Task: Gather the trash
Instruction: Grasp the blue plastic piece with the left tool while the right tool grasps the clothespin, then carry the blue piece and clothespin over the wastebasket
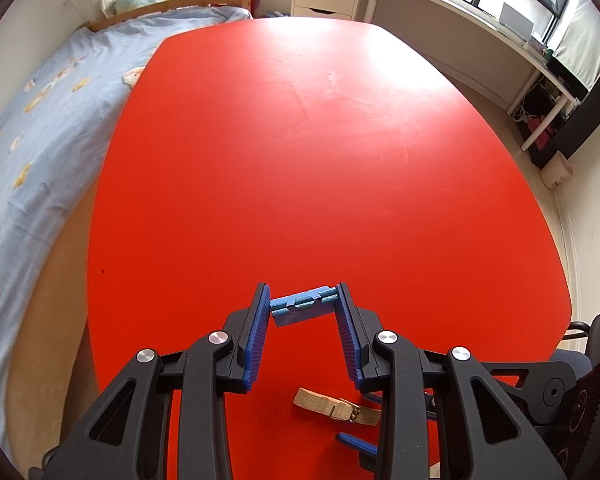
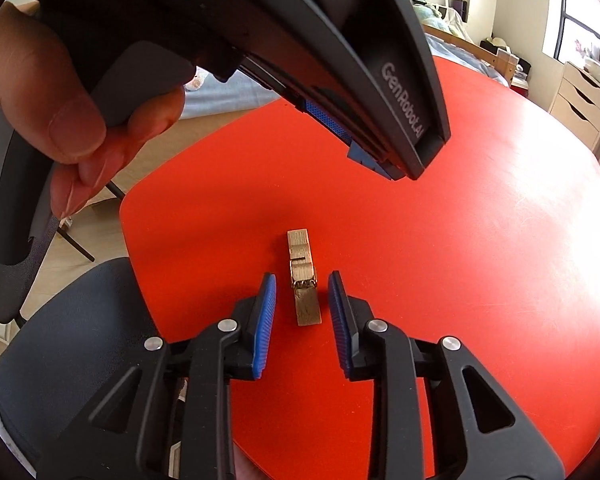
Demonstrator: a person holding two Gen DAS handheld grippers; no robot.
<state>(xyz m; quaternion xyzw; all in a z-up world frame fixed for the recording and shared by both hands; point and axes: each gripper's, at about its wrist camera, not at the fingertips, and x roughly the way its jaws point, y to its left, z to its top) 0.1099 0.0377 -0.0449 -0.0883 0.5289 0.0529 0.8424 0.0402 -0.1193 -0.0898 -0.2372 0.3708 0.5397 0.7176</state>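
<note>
In the left wrist view the wooden clothespin (image 1: 336, 407) lies partly hidden — one end runs behind a black finger (image 1: 396, 400) of the left hand-held gripper (image 1: 305, 308). The counter (image 1: 320, 160) is cut off at the bottom edge. In the right wrist view the left hand-held gripper's body hides the bed (image 2: 464, 54) — only a corner shows.

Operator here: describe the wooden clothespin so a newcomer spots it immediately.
Start at the big red oval table and go to its near edge, by the dark chair. The pale wooden clothespin with a metal spring lies flat there between the right gripper fingertips, untouched. The only other peg is blue plastic, clamped in the left gripper.
</note>
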